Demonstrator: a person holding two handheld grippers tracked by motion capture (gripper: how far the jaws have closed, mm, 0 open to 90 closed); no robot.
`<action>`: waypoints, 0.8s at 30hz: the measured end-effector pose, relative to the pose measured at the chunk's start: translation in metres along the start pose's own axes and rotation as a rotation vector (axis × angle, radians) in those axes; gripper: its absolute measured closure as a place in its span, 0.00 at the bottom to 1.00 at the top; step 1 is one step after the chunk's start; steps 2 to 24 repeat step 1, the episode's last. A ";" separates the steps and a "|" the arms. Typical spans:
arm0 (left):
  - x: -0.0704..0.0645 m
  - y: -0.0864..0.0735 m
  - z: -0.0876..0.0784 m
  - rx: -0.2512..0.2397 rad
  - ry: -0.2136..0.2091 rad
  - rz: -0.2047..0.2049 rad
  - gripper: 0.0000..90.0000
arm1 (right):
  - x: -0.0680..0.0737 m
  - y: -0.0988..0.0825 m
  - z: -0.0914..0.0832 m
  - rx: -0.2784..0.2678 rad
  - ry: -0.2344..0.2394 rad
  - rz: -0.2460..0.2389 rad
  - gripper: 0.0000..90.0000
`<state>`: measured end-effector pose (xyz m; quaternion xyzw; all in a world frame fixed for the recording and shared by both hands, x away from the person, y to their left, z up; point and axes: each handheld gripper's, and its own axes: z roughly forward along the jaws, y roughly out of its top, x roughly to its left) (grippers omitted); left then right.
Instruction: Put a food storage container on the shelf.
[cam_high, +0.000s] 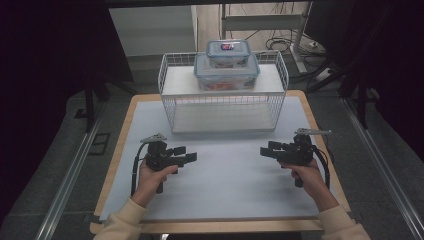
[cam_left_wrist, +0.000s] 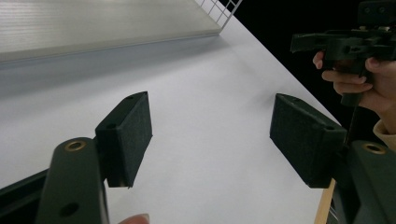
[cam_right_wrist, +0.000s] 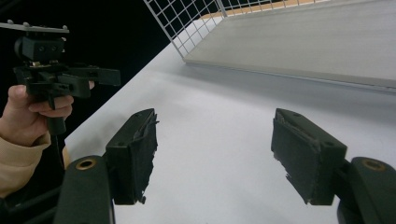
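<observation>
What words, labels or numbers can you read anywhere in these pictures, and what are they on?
None can be read.
Small container: a dark label on its lid, too small and blurred to read.
Large container: orange-red marking on its front, blurred, no letters legible.

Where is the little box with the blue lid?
In the high view, the little box sits stacked on the bigger box, on the white wire rack at the table's far side.
</observation>
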<state>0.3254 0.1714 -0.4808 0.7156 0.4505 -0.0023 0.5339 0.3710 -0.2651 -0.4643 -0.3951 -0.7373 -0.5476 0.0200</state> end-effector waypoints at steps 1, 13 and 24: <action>0.000 0.000 0.000 0.000 0.000 0.000 0.32 | 0.000 0.000 0.000 0.000 0.000 0.000 0.34; 0.000 0.000 0.000 0.000 0.000 0.000 0.32 | 0.000 0.000 0.000 0.000 0.000 0.000 0.34; 0.000 0.000 0.000 0.000 0.000 0.000 0.32 | 0.000 0.000 0.000 0.000 0.000 0.000 0.34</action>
